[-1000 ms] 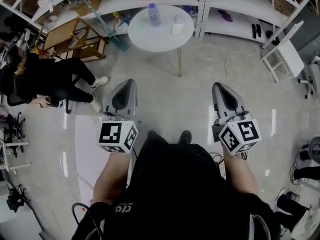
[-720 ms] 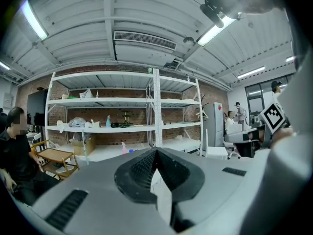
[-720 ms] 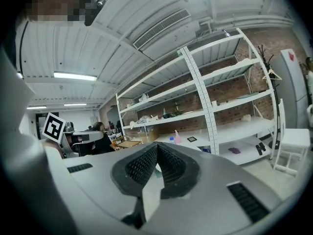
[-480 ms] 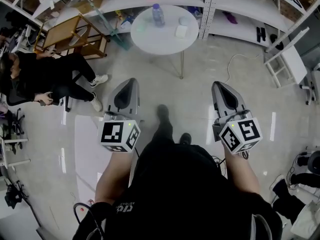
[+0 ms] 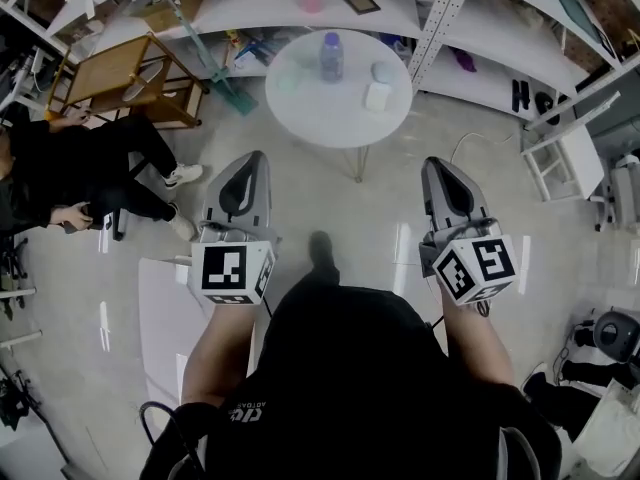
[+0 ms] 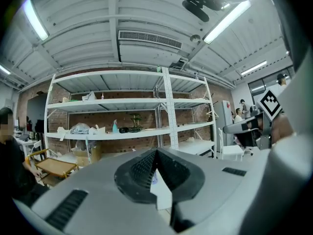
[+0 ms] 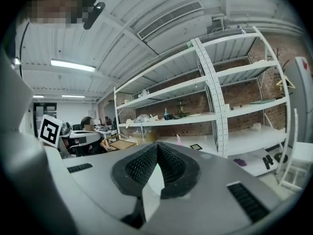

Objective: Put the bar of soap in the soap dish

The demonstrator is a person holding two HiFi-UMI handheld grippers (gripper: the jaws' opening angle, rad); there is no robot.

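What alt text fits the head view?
Seen from above, a person in a black top holds a grey left hand-held gripper and a grey right hand-held gripper, both shut and empty, aimed at a round white table ahead. On it stand a clear plastic bottle and a small white block.

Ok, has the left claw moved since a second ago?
Yes. The left claw has advanced toward the round white table; in the head view the floor gap between them has shrunk.
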